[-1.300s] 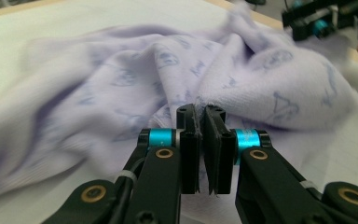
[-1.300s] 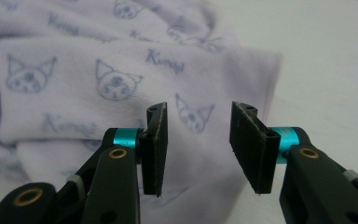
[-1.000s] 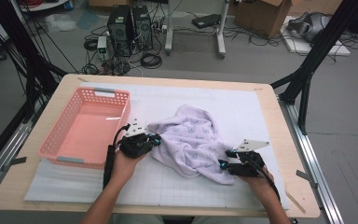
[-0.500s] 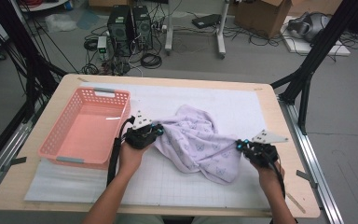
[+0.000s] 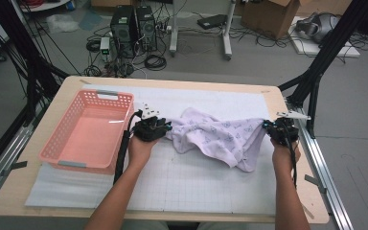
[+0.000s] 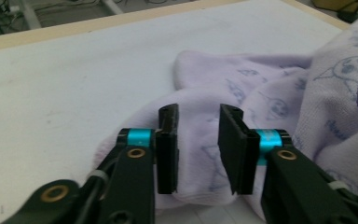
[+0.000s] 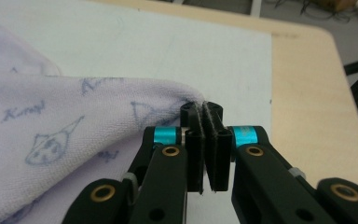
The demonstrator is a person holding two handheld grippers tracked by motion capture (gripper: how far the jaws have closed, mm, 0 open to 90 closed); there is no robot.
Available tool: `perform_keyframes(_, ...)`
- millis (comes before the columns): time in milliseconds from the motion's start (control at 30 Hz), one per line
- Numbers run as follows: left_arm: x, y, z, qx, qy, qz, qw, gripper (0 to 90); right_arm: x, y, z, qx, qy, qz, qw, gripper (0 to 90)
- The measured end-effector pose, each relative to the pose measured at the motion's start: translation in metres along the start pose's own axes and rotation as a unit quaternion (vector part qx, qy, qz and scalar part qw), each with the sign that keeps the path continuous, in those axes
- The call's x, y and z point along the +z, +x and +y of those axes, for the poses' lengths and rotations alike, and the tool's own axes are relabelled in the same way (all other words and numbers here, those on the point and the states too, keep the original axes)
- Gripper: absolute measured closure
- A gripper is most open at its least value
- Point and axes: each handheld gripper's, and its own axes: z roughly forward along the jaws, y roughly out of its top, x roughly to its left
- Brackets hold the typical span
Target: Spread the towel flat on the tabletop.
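Moved: right gripper [image 5: 279,130] is dragging a towel corner out toward 3 o'clock, stretching it flat | left gripper [image 5: 152,127] jaws have just been opening, now apart around a fold, unclamped | right jaws clamped on corner | one towel [image 5: 220,136] mid-worktop [image 5: 211,191] | one pink basket [image 5: 88,132] at 9 o'clock

A pale wooden tabletop [image 5: 38,191] stands on a grey floor [image 5: 364,158]. Beyond it, at twelve o'clock, two black computer towers [image 5: 134,24] sit among tangled cables [image 5: 155,61]; a cardboard box [image 5: 268,17] lies at one o'clock. Black frame struts [image 5: 323,62] slant at both sides.
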Motion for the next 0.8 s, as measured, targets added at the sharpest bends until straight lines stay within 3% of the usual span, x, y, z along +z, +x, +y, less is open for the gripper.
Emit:
perform_keyframes(100,-0.002,-0.012,-0.002,0.007,0.013,-0.039,0.9991,55.9,-0.003,0.001,-0.009,0.001,-0.001,0.009,1.0000,68.9)
perform_keyframes(167,-0.004,-0.022,-0.001,0.016,0.017,-0.068,0.9974,50.9,-0.011,0.004,-0.014,0.001,-0.009,0.025,0.9996,63.9)
perform_keyframes(200,-0.006,-0.027,-0.001,0.019,0.008,-0.077,0.9968,49.8,-0.015,0.006,-0.016,-0.005,-0.013,0.026,0.9996,61.4)
perform_keyframes(267,-0.008,-0.043,-0.002,0.026,-0.015,-0.107,0.9939,49.1,-0.027,0.010,-0.019,-0.015,-0.023,0.039,0.9989,60.2)
perform_keyframes(400,0.006,-0.072,-0.006,0.056,0.011,-0.143,0.9881,42.1,-0.044,0.021,-0.027,-0.044,-0.025,0.074,0.9960,59.2)
perform_keyframes(500,0.024,-0.092,-0.009,0.088,0.040,-0.134,0.9862,39.0,-0.051,0.031,-0.038,-0.057,-0.024,0.102,0.9928,58.6)
perform_keyframes(600,0.041,-0.109,-0.014,0.147,0.071,-0.094,0.9821,38.8,-0.051,0.035,-0.045,-0.058,-0.016,0.116,0.9913,57.8)
perform_keyframes(667,0.050,-0.114,-0.017,0.144,0.080,-0.090,0.9822,42.0,-0.048,0.036,-0.046,-0.058,-0.009,0.126,0.9903,57.3)
perform_keyframes(767,0.056,-0.116,-0.020,0.152,0.092,-0.079,0.9809,61.7,-0.044,0.037,-0.048,-0.056,-0.007,0.148,0.9873,55.9)
perform_keyframes(800,0.056,-0.116,-0.020,0.156,0.099,-0.083,0.9793,70.2,-0.043,0.038,-0.048,-0.060,-0.005,0.152,0.9865,55.5)
